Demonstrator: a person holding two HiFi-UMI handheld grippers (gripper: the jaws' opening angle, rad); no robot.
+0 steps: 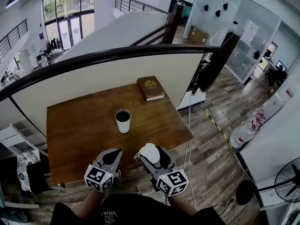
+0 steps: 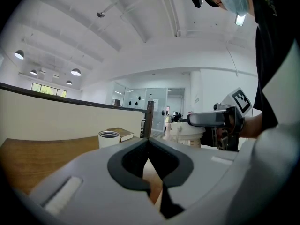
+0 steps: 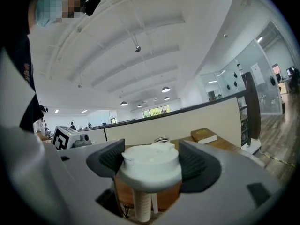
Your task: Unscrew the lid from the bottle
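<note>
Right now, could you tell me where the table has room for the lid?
The table's left half, beside the bottle, is bare; so is the right side before the book. Crowded: the near edge, with the left gripper and the right gripper holding the lid.

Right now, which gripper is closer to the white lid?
Right. The right gripper is clamped on the lid, one jaw on each side of it. The left gripper is shut and empty, apart from the lid, off to its left.
</note>
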